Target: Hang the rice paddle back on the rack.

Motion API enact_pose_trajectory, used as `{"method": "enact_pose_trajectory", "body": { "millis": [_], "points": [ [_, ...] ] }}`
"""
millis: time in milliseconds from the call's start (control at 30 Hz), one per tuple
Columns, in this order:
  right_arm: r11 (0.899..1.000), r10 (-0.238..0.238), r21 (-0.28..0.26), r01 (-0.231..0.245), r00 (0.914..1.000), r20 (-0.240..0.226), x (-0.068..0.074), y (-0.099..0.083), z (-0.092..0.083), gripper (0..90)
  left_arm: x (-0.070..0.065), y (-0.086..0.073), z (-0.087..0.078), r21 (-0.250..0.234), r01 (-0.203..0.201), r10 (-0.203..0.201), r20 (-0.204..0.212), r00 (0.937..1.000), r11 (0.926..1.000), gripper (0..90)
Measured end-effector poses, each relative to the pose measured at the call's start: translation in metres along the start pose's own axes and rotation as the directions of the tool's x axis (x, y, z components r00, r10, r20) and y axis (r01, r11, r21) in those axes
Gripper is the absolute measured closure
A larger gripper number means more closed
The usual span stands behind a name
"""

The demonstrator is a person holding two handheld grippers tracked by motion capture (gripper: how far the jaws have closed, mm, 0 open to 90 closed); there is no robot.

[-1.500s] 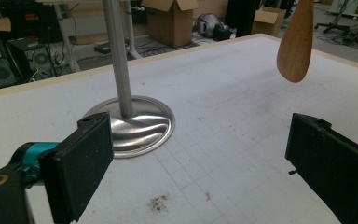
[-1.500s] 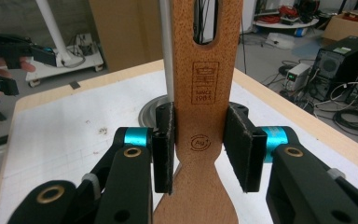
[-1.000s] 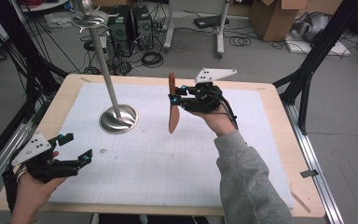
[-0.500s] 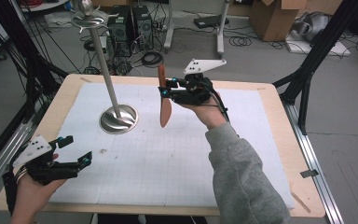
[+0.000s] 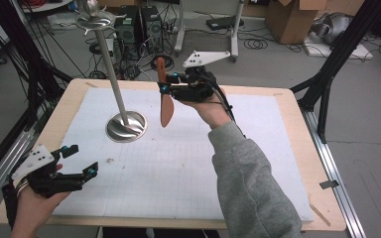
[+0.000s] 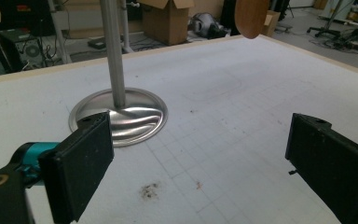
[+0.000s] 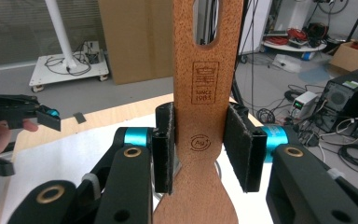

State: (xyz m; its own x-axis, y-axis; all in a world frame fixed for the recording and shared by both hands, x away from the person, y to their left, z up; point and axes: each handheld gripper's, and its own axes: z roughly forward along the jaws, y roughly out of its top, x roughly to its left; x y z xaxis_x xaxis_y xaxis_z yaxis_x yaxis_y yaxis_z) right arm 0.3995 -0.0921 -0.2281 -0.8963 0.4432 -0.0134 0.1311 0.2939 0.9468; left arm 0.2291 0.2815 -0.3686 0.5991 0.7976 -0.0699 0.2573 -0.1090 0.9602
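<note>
Spatula (image 5: 165,101) hangs upright between my right claw's (image 5: 164,83) 2 pads, clamped at its handle. My left claw (image 5: 82,161) gapes, holding nothing.

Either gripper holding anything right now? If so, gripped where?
The right gripper holds a wooden spatula upright, clamped across its flat handle below the hanging slot, blade hanging down above the table. The left gripper is open and holds nothing.
</note>
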Motion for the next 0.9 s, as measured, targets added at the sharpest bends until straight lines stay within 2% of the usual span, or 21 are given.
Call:
{"method": "enact_pose_trajectory", "body": {
  "millis": [167, 367, 633, 900],
  "points": [
    [1.0, 0.0, -0.013, 0.0, 1.0, 0.006, 0.001, 0.003, 0.004, 64.8, -0.001, -0.001, 0.001, 0.015, -0.011, 0.011, -0.002, 0.9999, 0.9998, 8.0],
    [0.999, 0.011, -0.031, -0.01, 0.9999, 0.013, 0.001, 0.008, 0.009, 64.8, 0.0, -0.002, 0.002, 0.014, -0.004, 0.004, -0.002, 1.0, 0.9999, 8.0],
    [0.999, -0.012, -0.037, 0.012, 0.9999, 0.008, 0.005, 0.022, 0.019, 64.7, 0.003, -0.004, 0.003, 0.02, 0.002, -0.002, 0.003, 1.0, 0.9998, 8.0],
    [0.999, -0.003, -0.041, 0.003, 1.0, 0.005, 0.002, 0.033, 0.03, 64.8, 0.003, -0.005, 0.004, 0.022, 0.0, 0.0, 0.003, 1.0, 0.9998, 8.0]
  ]
}}
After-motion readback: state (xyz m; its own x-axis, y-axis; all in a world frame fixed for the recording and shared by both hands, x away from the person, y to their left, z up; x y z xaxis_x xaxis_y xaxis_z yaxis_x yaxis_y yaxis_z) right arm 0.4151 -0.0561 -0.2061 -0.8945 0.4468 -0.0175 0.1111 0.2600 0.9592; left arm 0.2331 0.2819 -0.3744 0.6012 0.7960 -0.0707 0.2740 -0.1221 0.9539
